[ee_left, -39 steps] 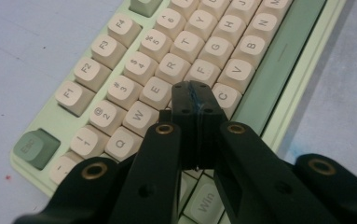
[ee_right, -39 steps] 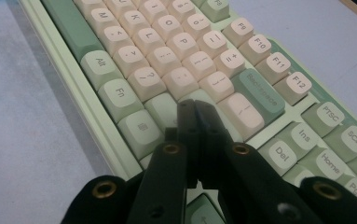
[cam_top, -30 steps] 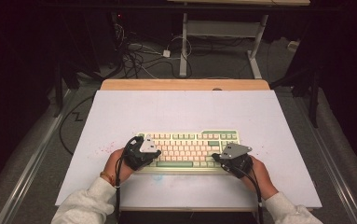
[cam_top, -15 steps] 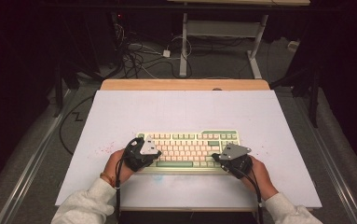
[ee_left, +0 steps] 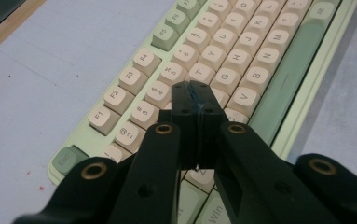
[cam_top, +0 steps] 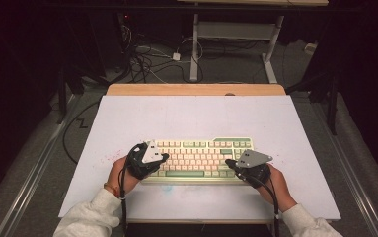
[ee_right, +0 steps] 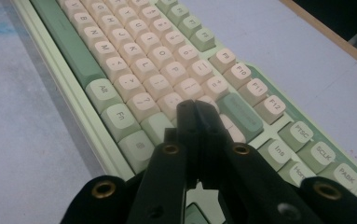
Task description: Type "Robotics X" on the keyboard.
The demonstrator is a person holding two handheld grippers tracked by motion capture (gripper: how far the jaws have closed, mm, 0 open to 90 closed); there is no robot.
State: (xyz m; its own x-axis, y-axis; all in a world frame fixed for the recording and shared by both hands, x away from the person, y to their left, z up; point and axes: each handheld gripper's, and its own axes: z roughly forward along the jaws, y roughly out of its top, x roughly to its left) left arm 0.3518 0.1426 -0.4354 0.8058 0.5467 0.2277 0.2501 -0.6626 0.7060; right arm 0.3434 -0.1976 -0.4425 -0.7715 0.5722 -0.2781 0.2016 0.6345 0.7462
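Keyboard [cam_top: 199, 159] lay alone on the white table [cam_top: 196, 118]; left gripper [ee_left: 195, 86] and right gripper [ee_right: 195, 105] hung over its ends, jaws pressed together, cables [cam_top: 142, 59] behind.

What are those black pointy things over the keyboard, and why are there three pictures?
A person sits at a white table and holds a grabbing tool in each hand. The black parts at the front are its tongs. The big picture comes from a camera up high, looking down. There you see the left tongs and the right tongs at the two ends of a green and cream keyboard. The other two pictures come from little cameras riding on the tools, so each looks along its own tongs. The left tongs point over the letter keys, and the right tongs point over the keys near the far right end. Both are pinched shut and hold nothing. The keyboard lies flat on the table.
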